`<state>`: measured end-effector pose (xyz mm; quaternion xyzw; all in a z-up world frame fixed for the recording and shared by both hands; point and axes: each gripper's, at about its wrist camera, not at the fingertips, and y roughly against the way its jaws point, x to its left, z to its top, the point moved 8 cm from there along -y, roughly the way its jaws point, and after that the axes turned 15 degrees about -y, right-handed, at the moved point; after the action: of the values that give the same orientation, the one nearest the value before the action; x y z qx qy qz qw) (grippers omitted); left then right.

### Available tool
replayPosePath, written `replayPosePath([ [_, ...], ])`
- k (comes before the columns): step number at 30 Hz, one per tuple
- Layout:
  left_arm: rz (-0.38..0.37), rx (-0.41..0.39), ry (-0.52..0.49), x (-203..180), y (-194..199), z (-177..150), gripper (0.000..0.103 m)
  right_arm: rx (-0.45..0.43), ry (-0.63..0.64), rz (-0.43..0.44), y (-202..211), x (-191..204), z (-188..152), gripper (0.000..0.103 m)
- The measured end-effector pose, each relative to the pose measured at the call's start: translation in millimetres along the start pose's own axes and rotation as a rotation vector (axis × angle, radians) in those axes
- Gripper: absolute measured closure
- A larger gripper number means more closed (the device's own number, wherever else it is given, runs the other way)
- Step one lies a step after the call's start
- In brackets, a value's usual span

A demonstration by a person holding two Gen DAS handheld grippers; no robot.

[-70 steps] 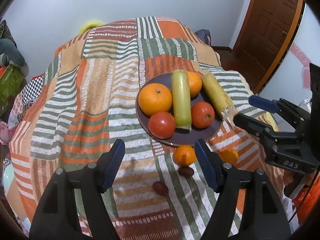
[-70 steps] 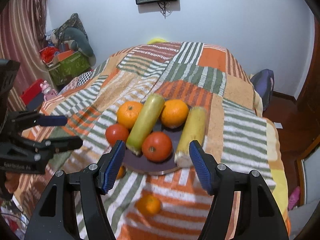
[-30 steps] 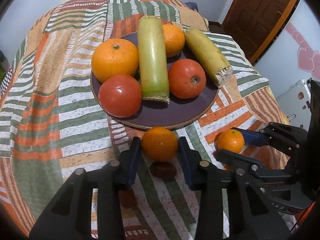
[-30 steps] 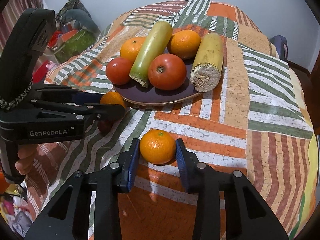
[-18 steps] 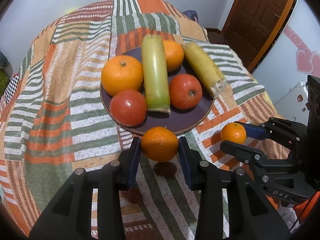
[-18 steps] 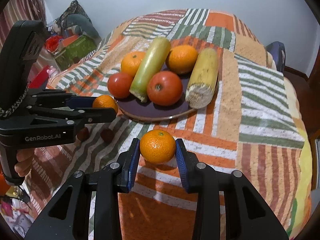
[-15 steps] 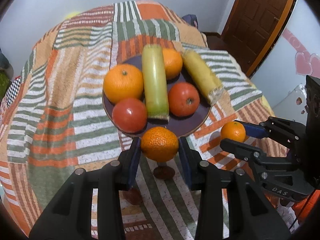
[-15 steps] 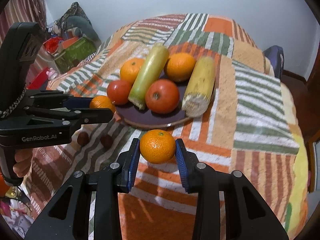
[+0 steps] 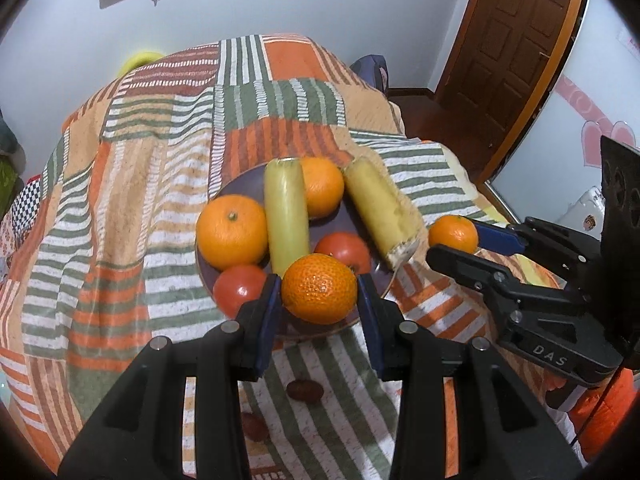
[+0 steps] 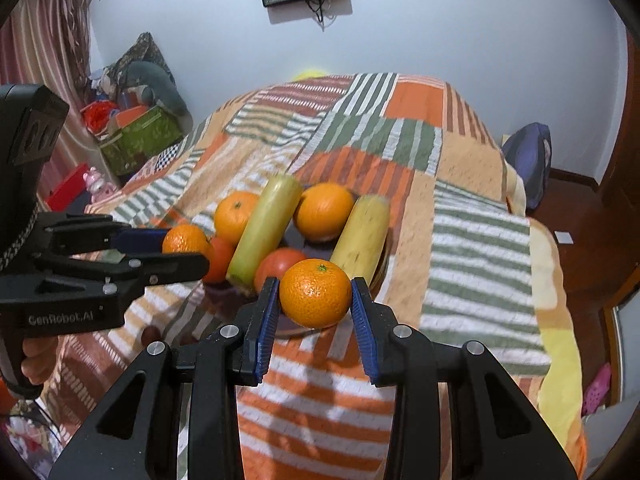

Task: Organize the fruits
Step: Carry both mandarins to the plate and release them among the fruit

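Note:
My left gripper (image 9: 319, 306) is shut on a tangerine (image 9: 319, 288) and holds it above the near rim of the dark plate (image 9: 236, 184). My right gripper (image 10: 315, 310) is shut on a second tangerine (image 10: 315, 293), held above the plate's near right side; it also shows in the left wrist view (image 9: 453, 234). The plate holds two oranges (image 9: 232, 232), two tomatoes (image 9: 239, 288), a green cane piece (image 9: 286, 216) and a yellow cane piece (image 9: 380, 210).
Two small dark red fruits (image 9: 305, 390) lie on the striped patchwork cloth (image 9: 140, 184) in front of the plate. A wooden door (image 9: 516, 36) stands at the right. Boxes and clutter (image 10: 136, 136) sit on the floor at the left.
Both grippers have closed on the tangerines, lifted them off the cloth and carried them up and forward toward the plate.

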<state>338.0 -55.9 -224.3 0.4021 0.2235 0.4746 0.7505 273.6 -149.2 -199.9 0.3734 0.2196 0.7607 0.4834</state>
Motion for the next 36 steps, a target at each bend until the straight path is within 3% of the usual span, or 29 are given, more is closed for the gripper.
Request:
replayPosePath([
  [17, 0.000, -0.046, -0.012, -1.3, -20.8, 44.7, 0.065, -0.027, 0.023, -0.005, -23.7, -10.9, 32.6, 0.070],
  [36, -0.008, 0.003, 0.034, 6.7, -54.0, 43.5, 0.064, 0.015, 0.056, -0.001, -47.0, -4.0, 22.8, 0.070],
])
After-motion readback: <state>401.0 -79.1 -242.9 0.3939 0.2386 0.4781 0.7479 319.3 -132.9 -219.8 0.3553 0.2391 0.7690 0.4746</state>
